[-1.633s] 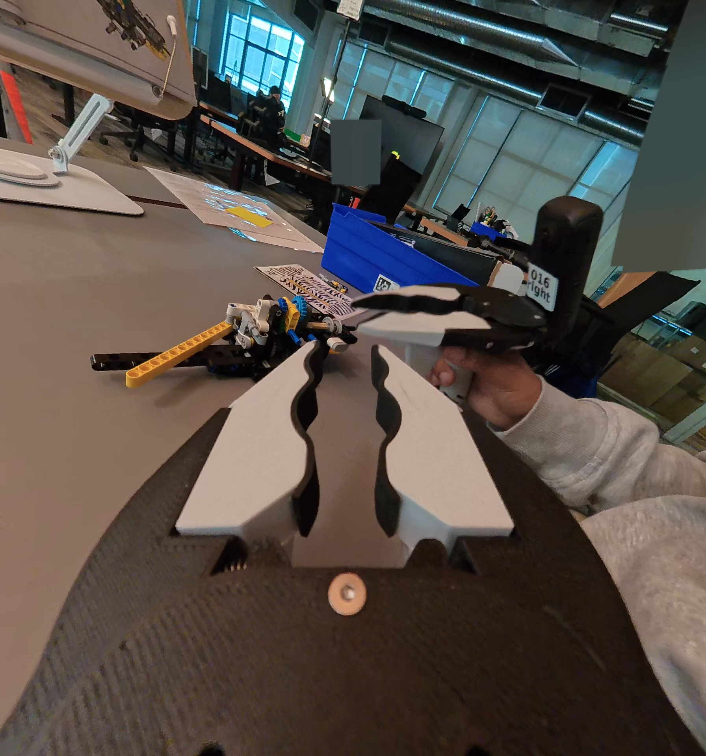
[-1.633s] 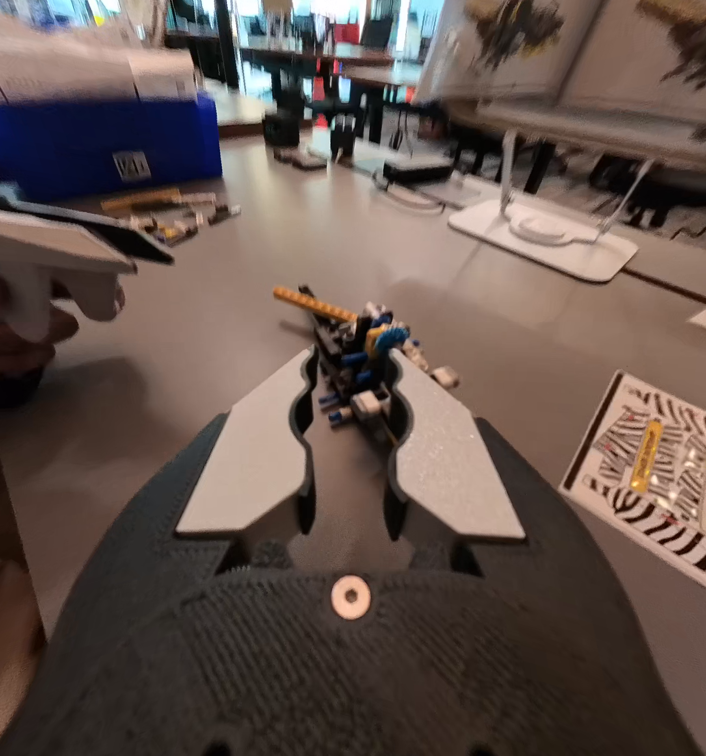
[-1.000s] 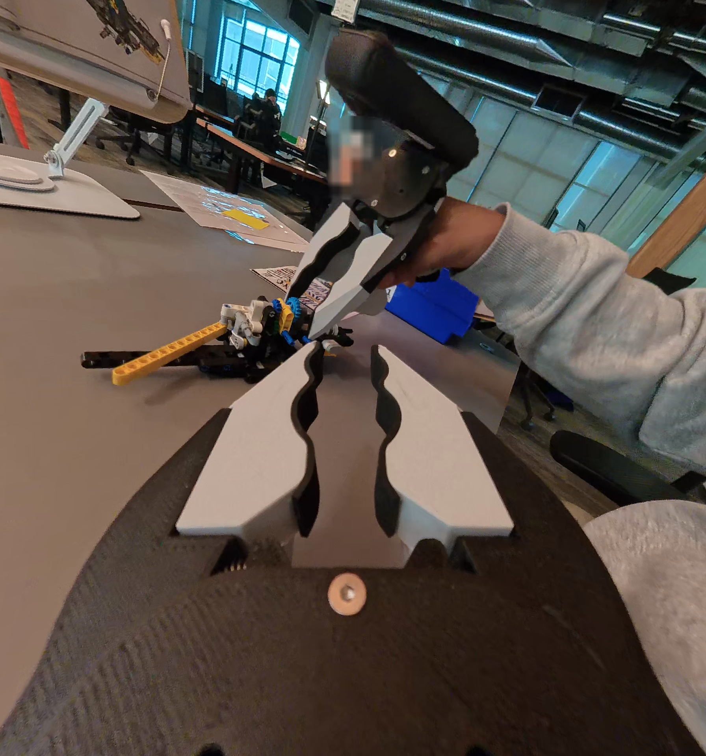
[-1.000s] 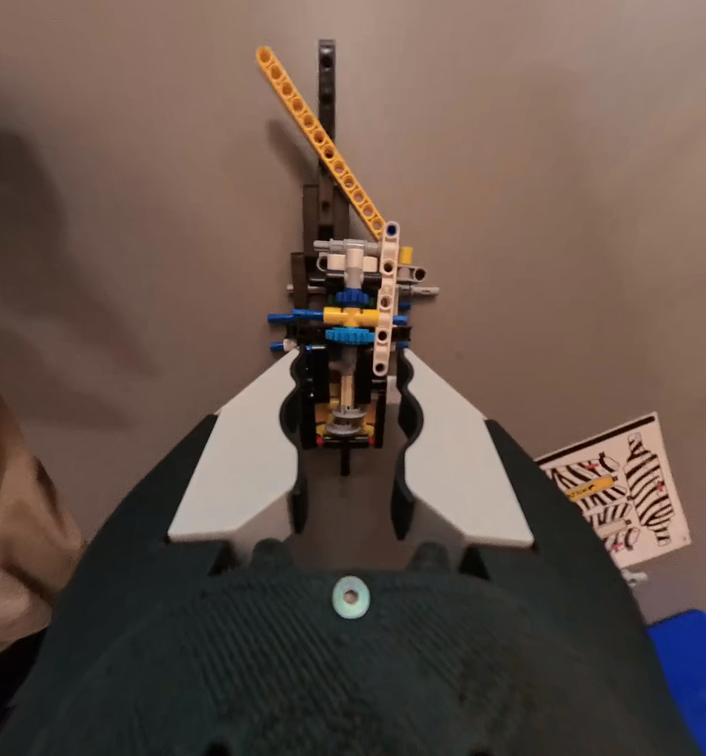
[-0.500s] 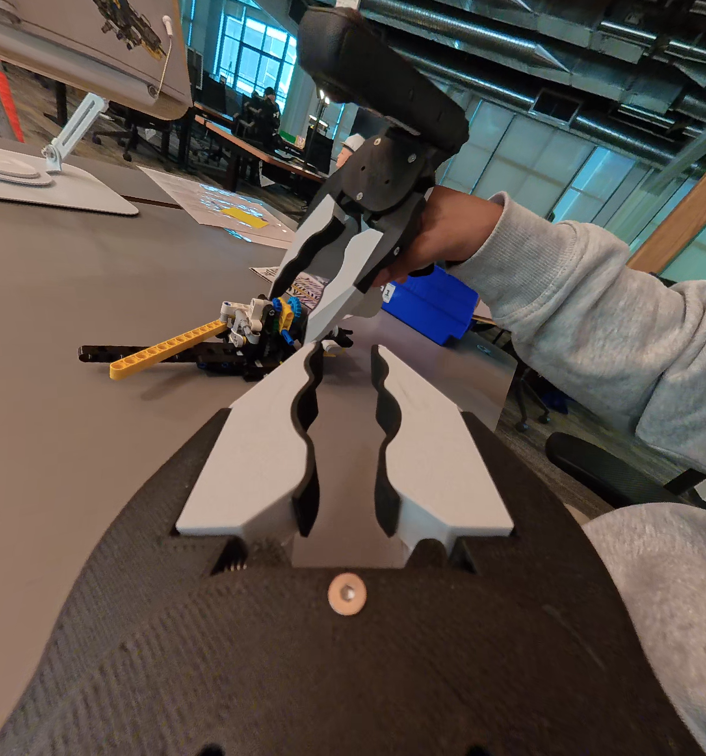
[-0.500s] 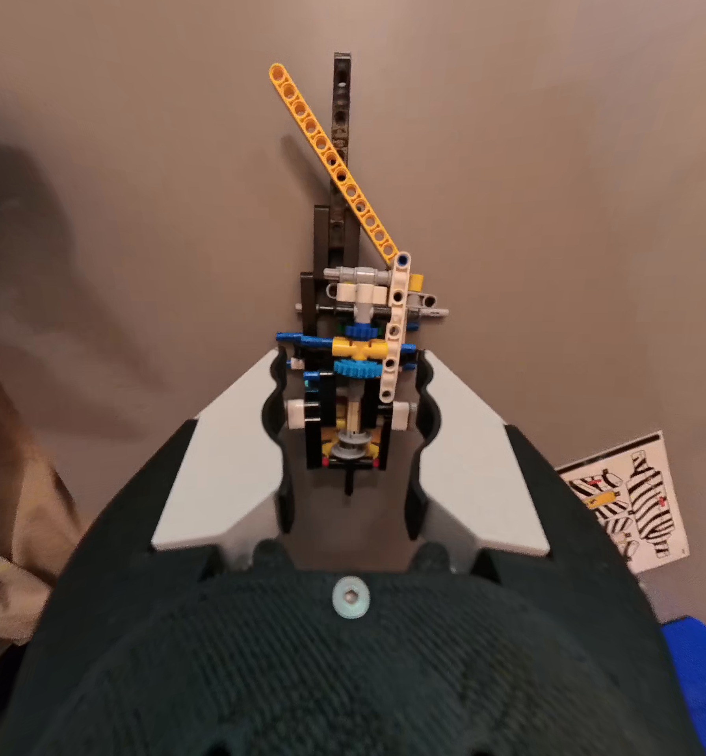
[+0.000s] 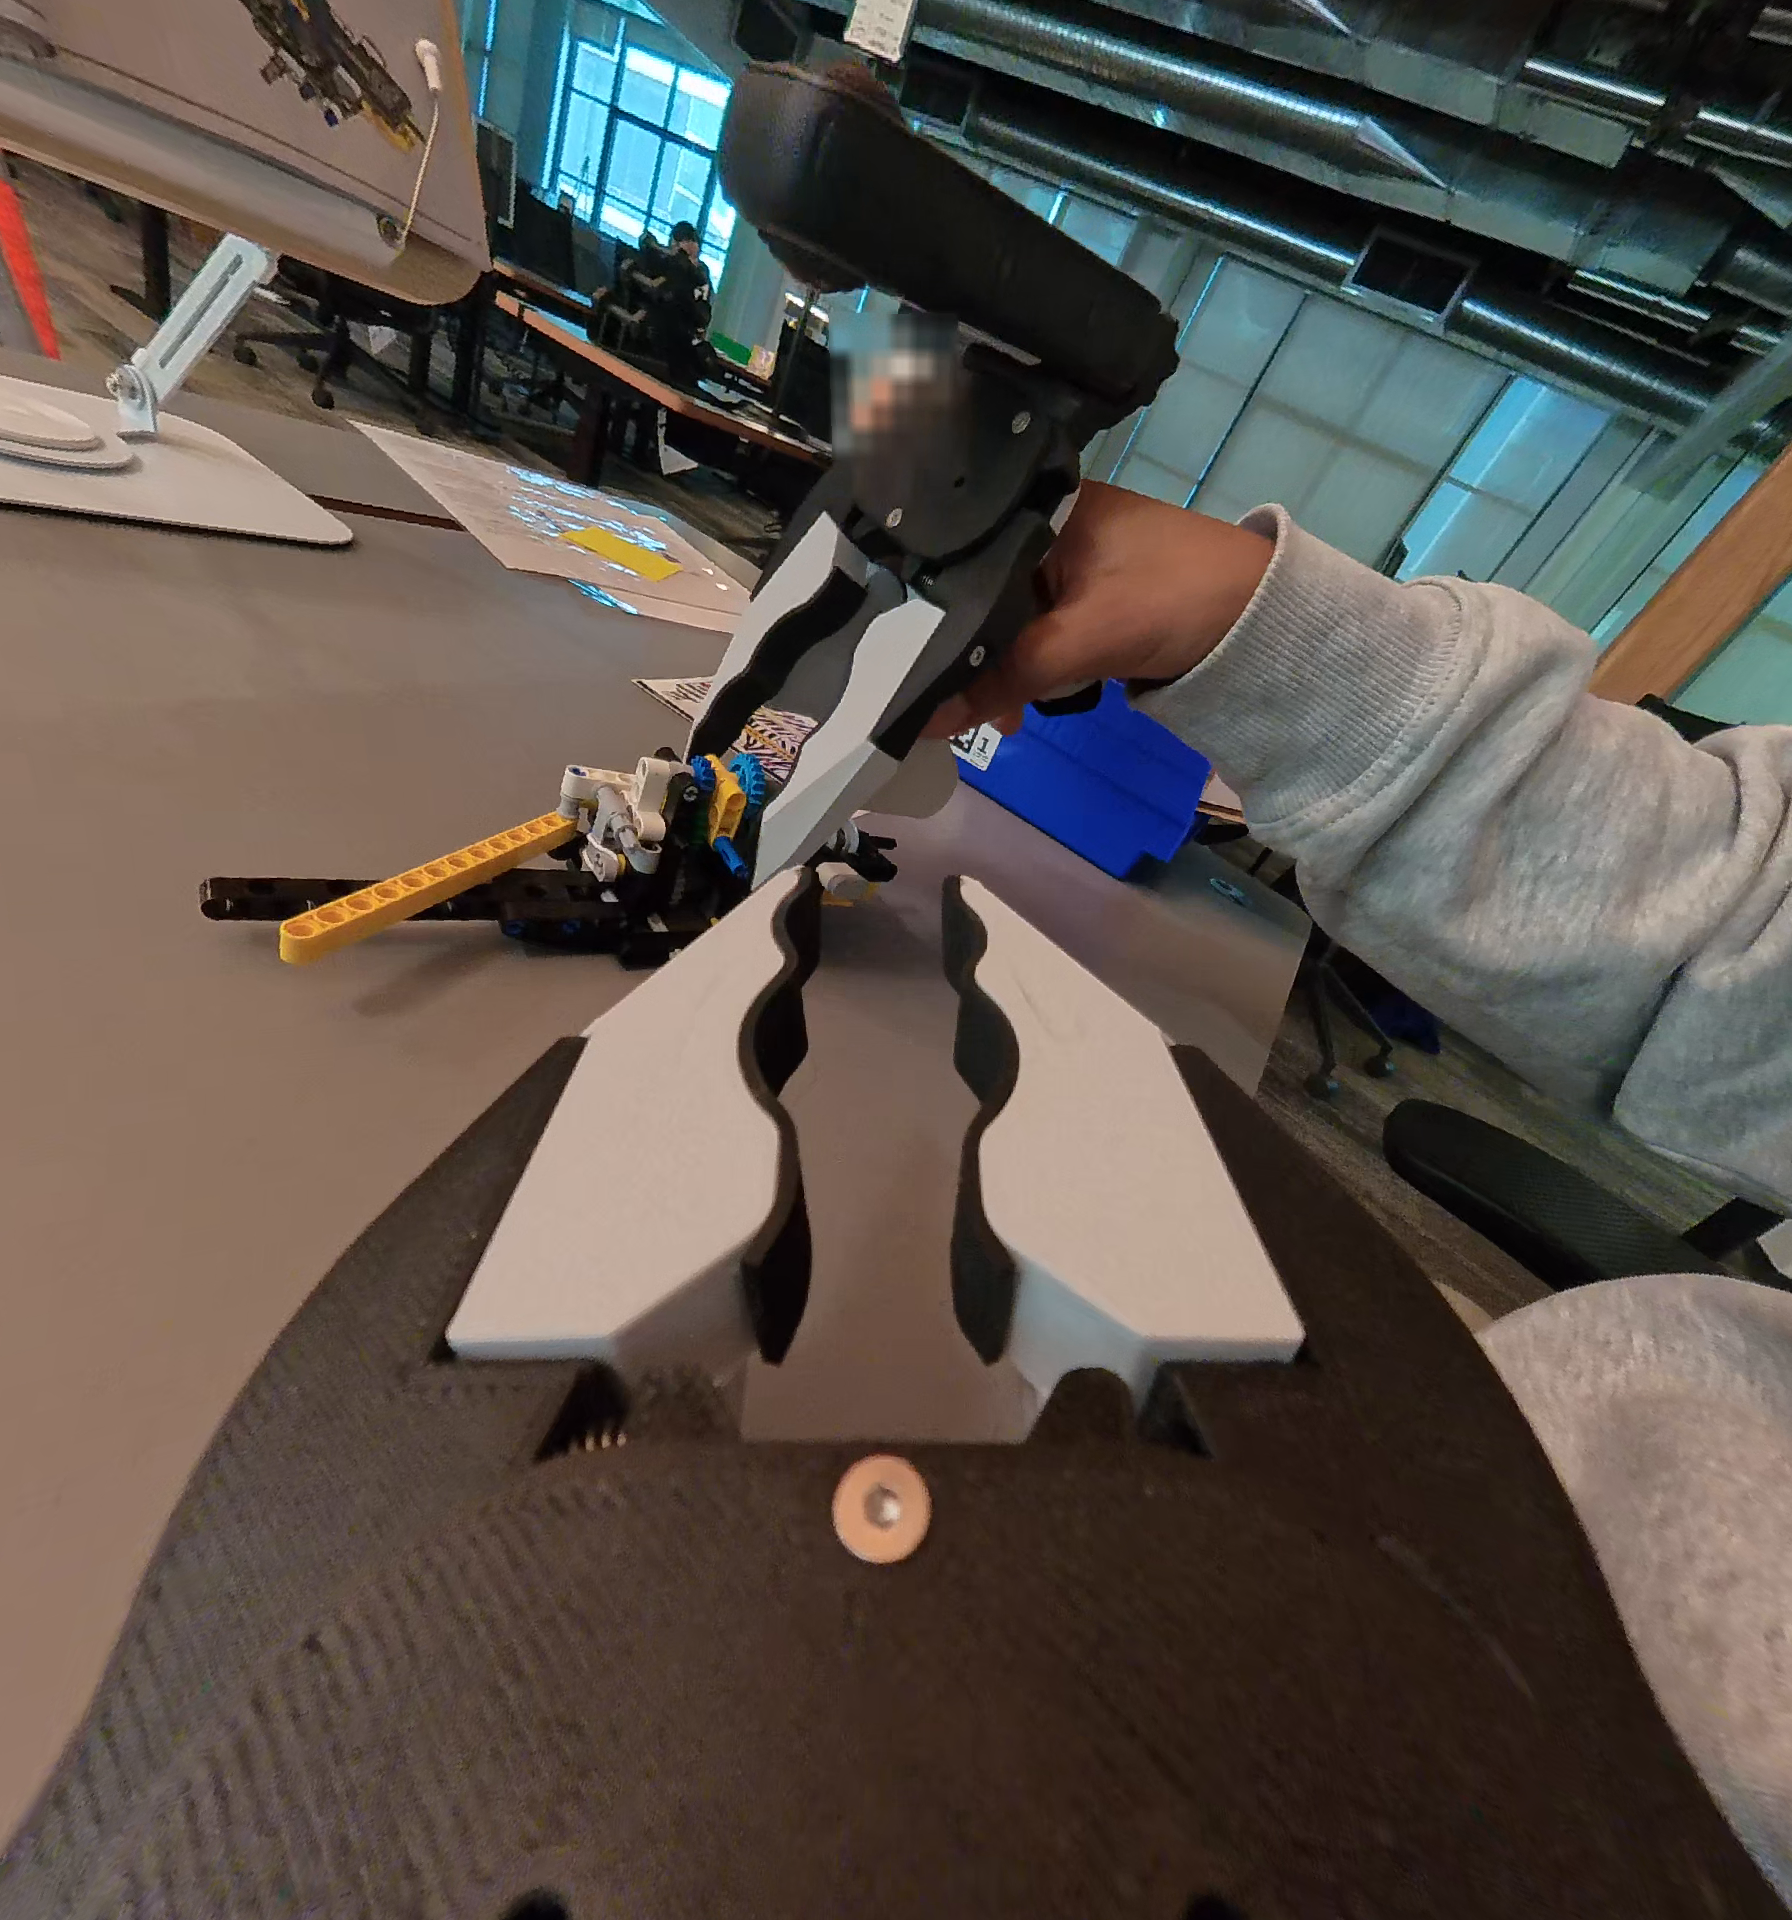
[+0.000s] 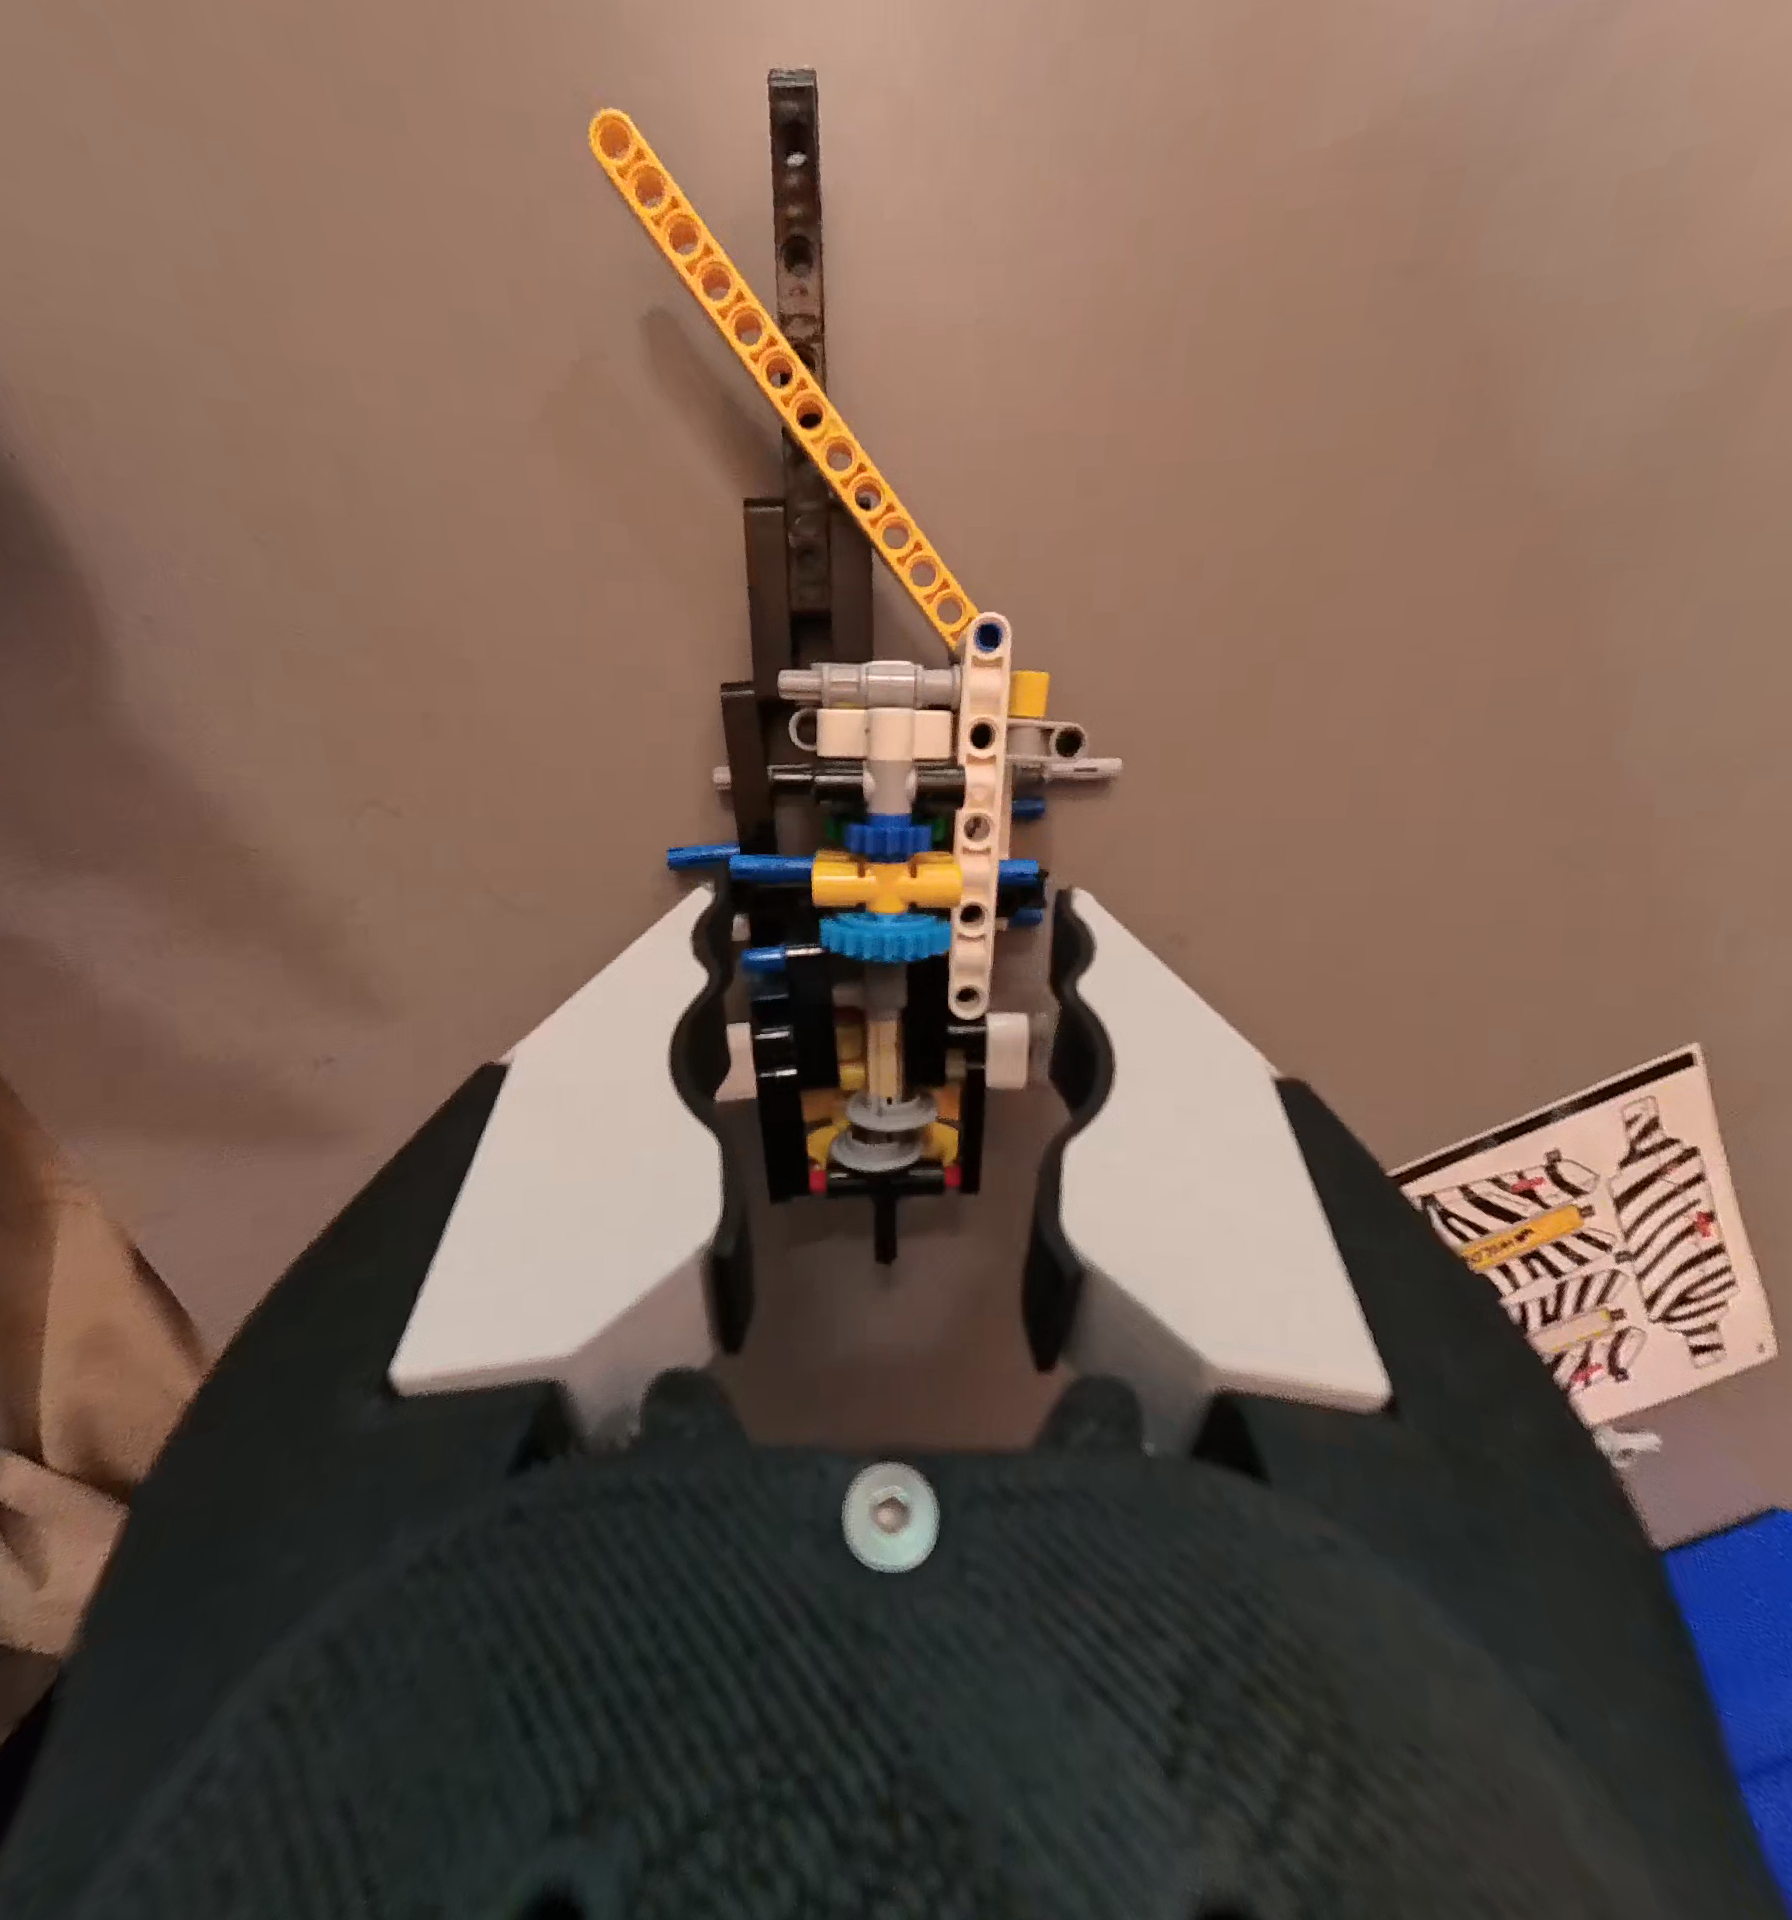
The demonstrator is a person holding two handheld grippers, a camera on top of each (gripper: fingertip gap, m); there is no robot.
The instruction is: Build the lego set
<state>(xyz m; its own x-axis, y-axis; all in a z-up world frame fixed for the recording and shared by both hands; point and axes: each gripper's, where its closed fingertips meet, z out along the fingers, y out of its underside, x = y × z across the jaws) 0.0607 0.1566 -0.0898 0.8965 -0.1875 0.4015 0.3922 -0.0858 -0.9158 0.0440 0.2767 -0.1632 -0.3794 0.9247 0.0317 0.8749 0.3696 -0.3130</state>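
Observation:
The lego assembly (image 8: 892, 748), a black frame with blue gears, yellow and white parts, lies flat on the grey table (image 8: 1391, 520). A long yellow beam (image 8: 798, 395) and a black beam (image 8: 798, 208) stick out from its far end. My right gripper (image 8: 887, 914) points straight down, open, with its jaws on either side of the frame's near end. The left wrist view shows it coming down onto the assembly (image 7: 653, 842). My left gripper (image 7: 876, 904) is open and empty, low over the table just short of the assembly.
A striped sticker sheet (image 8: 1598, 1236) lies right of the assembly, and a blue bin (image 7: 1089, 769) stands beyond it. A white tablet stand (image 7: 92, 457) and a paper sheet (image 7: 580, 530) sit at the far left. A grey sleeve (image 7: 1494, 831) reaches in from the right.
My right gripper swung from level to pointing down over the assembly, then opened wider and came lower around its near end. My left gripper stayed put and open.

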